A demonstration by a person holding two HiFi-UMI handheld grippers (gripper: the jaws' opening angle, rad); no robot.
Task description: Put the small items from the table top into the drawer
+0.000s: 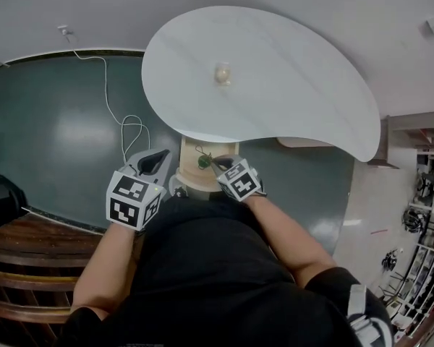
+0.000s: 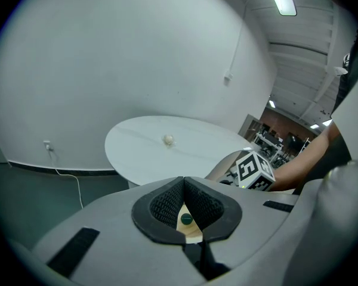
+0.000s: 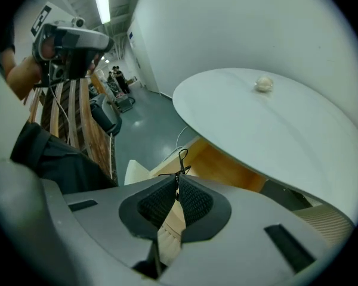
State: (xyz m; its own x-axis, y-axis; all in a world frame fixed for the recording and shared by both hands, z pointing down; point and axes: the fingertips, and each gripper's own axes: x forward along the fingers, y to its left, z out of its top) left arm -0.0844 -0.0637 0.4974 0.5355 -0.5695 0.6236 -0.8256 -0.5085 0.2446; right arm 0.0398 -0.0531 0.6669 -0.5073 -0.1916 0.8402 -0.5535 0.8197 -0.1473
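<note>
Under the near edge of the white table [image 1: 289,100] an open wooden drawer [image 1: 192,181] holds a small green ball [image 1: 204,162]. My right gripper [image 1: 214,163] hangs over the drawer, shut on a thin black wire piece [image 3: 181,159] that sticks up past its fingertips. My left gripper [image 1: 161,155] is just left of the drawer, shut and empty. In the left gripper view the green ball [image 2: 186,219] shows past the pads, down in the drawer. A small cream item [image 1: 222,73] lies on the table top, apart from both grippers.
A white cable [image 1: 116,114] trails over the dark green floor left of the table. Wooden furniture [image 1: 22,259] stands at my near left. Cluttered shelves [image 1: 427,186] fill the far right. The person's body is close behind the drawer.
</note>
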